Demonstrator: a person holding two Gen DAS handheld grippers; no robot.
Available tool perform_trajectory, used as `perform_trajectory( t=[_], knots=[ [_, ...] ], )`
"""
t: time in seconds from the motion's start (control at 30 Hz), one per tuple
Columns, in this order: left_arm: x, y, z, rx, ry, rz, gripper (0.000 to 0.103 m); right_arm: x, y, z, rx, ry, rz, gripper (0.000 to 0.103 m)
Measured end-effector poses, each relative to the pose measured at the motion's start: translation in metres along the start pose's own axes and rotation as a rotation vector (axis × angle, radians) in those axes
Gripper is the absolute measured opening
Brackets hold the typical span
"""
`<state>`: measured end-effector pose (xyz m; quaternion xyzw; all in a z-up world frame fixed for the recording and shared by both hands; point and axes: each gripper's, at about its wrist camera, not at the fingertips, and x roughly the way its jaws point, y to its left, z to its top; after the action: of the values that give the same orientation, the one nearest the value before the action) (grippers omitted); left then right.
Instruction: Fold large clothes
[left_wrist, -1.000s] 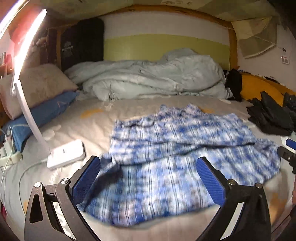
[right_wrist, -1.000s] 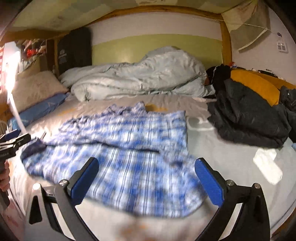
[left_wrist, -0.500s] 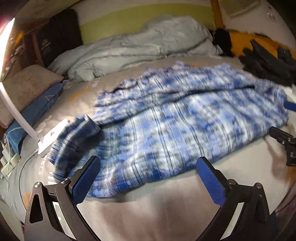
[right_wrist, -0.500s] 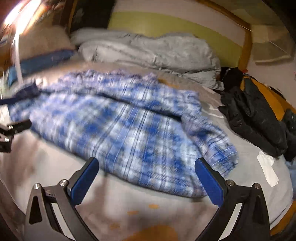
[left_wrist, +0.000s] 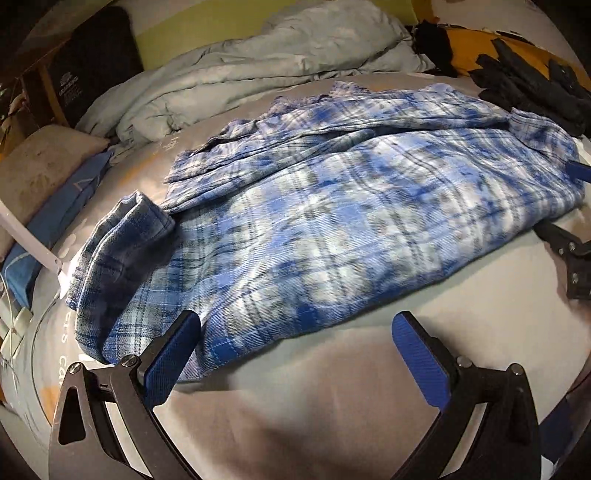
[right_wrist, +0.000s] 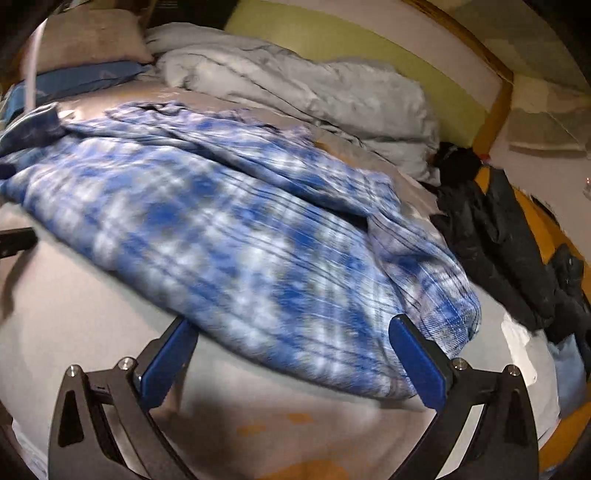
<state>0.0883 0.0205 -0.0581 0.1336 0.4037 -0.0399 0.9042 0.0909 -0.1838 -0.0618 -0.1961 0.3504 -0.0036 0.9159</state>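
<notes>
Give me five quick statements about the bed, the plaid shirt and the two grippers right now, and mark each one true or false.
1. The blue plaid shirt lies spread on the bed sheet. True.
2. The left gripper is clamped on the shirt's hem. False: its jaws stand wide apart and hold nothing.
3. The right gripper is open, close to the shirt's near edge. True.
4. A crumpled pale duvet is bunched beyond the shirt, by the headboard. True.
5. The dark jacket lies on top of the shirt. False: it lies beside the shirt, on the bed's right side.
</notes>
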Motion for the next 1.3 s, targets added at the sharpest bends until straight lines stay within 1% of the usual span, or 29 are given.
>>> perform_trajectory(
  t=[0.07,0.1,0.2,0.27,0.33,0.4,0.43,0.47,0.5,0.53,0.57,0.6,0.63,0.67,0.7,0.73,0.8,0.87,0.93,1.0,1.07,1.3],
  knots=[
    [0.003,0.007,0.001,-0.029,0.006,0.025,0.103,0.004,-0.008,0.001,0.040,0.015,0.011,0.103],
    [0.005,0.012,0.002,-0.058,0.007,0.051,0.103,0.005,-0.013,0.002,0.056,0.022,0.004,0.103],
    [0.011,0.030,0.004,-0.122,0.014,0.129,0.103,0.009,-0.023,0.001,0.075,0.032,-0.058,0.103],
    [0.014,0.040,0.004,-0.154,0.012,0.143,0.103,0.011,-0.030,0.001,0.095,0.037,-0.085,0.103],
    [0.015,0.041,0.005,-0.143,-0.007,0.186,0.103,0.012,-0.038,0.001,0.114,0.038,-0.097,0.103],
    [0.014,0.041,0.007,-0.117,-0.032,0.264,0.102,0.010,-0.044,0.001,0.131,0.023,-0.125,0.103],
    [0.014,0.043,0.007,-0.116,-0.038,0.300,0.099,0.009,-0.046,0.001,0.137,0.013,-0.147,0.098],
    [0.014,0.047,0.007,-0.131,-0.039,0.331,0.091,0.009,-0.049,0.002,0.142,0.010,-0.174,0.093],
    [0.015,0.053,0.008,-0.156,-0.031,0.345,0.088,0.009,-0.053,0.002,0.152,0.011,-0.195,0.079],
    [0.016,0.060,0.008,-0.187,-0.024,0.344,0.079,0.009,-0.056,0.001,0.167,0.013,-0.197,0.066],
    [0.016,0.067,0.008,-0.222,-0.024,0.338,0.060,0.008,-0.060,0.001,0.187,0.012,-0.190,0.060],
    [0.015,0.072,0.007,-0.248,-0.024,0.335,0.048,0.006,-0.066,0.000,0.219,0.011,-0.177,0.044],
    [0.013,0.076,0.007,-0.263,-0.028,0.325,0.030,0.005,-0.070,0.000,0.239,0.010,-0.167,0.032],
    [0.012,0.079,0.007,-0.278,-0.038,0.300,0.016,0.003,-0.072,0.000,0.255,0.004,-0.150,0.029],
    [0.009,0.082,0.006,-0.304,-0.046,0.268,0.011,0.000,-0.076,-0.001,0.280,-0.008,-0.130,0.020],
    [0.005,0.086,0.006,-0.337,-0.055,0.239,0.006,-0.005,-0.080,-0.001,0.315,-0.031,-0.121,0.016],
    [-0.006,0.089,0.005,-0.371,-0.102,0.205,0.005,-0.016,-0.084,-0.003,0.359,-0.080,-0.115,0.011],
    [-0.022,0.086,0.006,-0.365,-0.166,0.203,0.005,-0.023,-0.084,-0.003,0.367,-0.113,-0.131,0.009],
    [-0.039,0.080,0.005,-0.351,-0.228,0.209,0.005,-0.030,-0.085,-0.003,0.372,-0.128,-0.149,0.008],
    [-0.053,0.077,0.005,-0.349,-0.263,0.198,0.005,-0.036,-0.091,-0.003,0.393,-0.142,-0.138,0.008],
    [-0.062,0.078,0.003,-0.362,-0.278,0.174,0.005,-0.045,-0.096,-0.005,0.409,-0.156,-0.122,0.008],
    [-0.077,0.097,-0.007,-0.430,-0.300,0.123,0.005,-0.070,-0.101,-0.013,0.425,-0.218,-0.119,0.008]
  ],
)
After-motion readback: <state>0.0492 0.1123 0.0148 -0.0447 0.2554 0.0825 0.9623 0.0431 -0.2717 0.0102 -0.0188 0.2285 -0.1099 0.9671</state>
